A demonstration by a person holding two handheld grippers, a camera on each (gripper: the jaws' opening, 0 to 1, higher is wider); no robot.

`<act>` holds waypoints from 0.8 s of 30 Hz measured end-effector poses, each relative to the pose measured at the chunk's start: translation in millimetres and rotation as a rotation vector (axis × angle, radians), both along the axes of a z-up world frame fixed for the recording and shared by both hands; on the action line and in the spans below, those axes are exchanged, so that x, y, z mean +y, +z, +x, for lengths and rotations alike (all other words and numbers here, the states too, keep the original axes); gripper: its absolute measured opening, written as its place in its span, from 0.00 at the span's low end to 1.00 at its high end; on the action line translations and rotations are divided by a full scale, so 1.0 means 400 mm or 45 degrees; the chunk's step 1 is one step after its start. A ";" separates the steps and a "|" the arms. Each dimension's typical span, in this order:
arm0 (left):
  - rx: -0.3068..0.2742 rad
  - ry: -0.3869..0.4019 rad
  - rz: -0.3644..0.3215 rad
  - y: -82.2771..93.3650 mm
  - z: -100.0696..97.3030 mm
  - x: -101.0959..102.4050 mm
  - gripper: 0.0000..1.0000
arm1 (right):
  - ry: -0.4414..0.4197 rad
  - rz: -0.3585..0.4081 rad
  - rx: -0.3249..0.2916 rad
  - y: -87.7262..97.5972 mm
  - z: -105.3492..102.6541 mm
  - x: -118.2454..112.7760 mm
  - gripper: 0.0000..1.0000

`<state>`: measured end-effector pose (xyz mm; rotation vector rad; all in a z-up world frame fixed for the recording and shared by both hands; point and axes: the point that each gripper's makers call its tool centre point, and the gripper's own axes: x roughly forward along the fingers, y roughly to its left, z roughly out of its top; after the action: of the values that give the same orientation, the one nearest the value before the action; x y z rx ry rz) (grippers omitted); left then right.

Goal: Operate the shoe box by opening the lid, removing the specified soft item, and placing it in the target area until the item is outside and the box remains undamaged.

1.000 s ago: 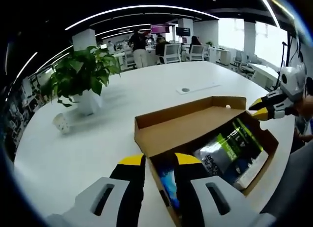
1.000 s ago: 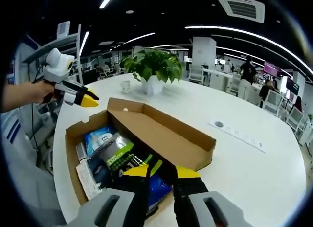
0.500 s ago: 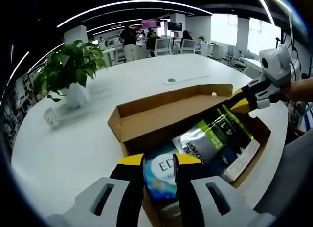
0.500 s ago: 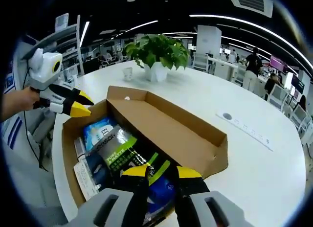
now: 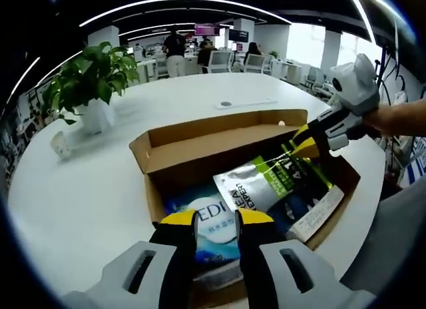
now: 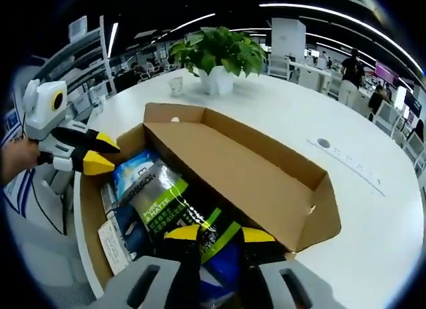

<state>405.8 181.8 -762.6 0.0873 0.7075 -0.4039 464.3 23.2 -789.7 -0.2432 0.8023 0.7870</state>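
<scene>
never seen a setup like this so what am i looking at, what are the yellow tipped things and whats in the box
No robot here: a person holds a two-jaw gripper in each hand, and a fisheye camera rides on each, looking along its jaws. That is why both pictures are round and bent.

In the left gripper view, the left gripper rises from the bottom, its jaws apart over a blue and white packet. The right gripper comes in from the right, held by a hand.

The right gripper view looks from the opposite side, with the left gripper at its left edge.

An open cardboard shoe box sits on a white round table, lid flipped back. On top inside lies a grey and green pouch. Neither gripper holds anything. A potted plant stands behind.
</scene>
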 end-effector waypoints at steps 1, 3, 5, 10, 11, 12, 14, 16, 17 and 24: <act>0.004 -0.002 -0.002 -0.002 -0.001 -0.001 0.22 | -0.006 0.004 0.000 0.001 0.002 0.000 0.15; 0.011 -0.006 -0.005 -0.005 -0.002 -0.002 0.22 | -0.020 0.012 0.000 0.003 0.001 0.000 0.11; 0.015 -0.011 -0.006 -0.007 -0.003 -0.004 0.22 | -0.014 0.005 -0.003 0.002 0.000 0.000 0.08; 0.049 -0.026 -0.007 -0.020 -0.005 -0.008 0.23 | -0.009 -0.013 -0.003 -0.006 -0.001 -0.001 0.08; 0.065 -0.026 -0.013 -0.024 -0.008 -0.010 0.23 | -0.007 -0.019 -0.005 -0.008 -0.001 -0.001 0.08; 0.074 -0.028 -0.014 -0.028 -0.010 -0.010 0.23 | -0.001 -0.035 -0.010 -0.012 -0.003 -0.003 0.07; 0.097 -0.035 -0.015 -0.036 -0.016 -0.012 0.23 | 0.009 -0.054 -0.013 -0.017 -0.007 -0.005 0.07; 0.120 -0.042 -0.022 -0.043 -0.023 -0.016 0.23 | 0.012 -0.060 -0.014 -0.018 -0.008 -0.007 0.06; 0.130 -0.047 -0.029 -0.047 -0.026 -0.020 0.23 | 0.012 -0.060 -0.015 -0.018 -0.007 -0.008 0.06; 0.205 -0.057 -0.080 -0.069 -0.043 -0.040 0.23 | 0.015 -0.063 -0.015 -0.019 -0.006 -0.005 0.06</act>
<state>388.8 166.0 -790.1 0.0110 0.8518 -0.4796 462.0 21.1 -797.2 -0.2964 0.8107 0.7773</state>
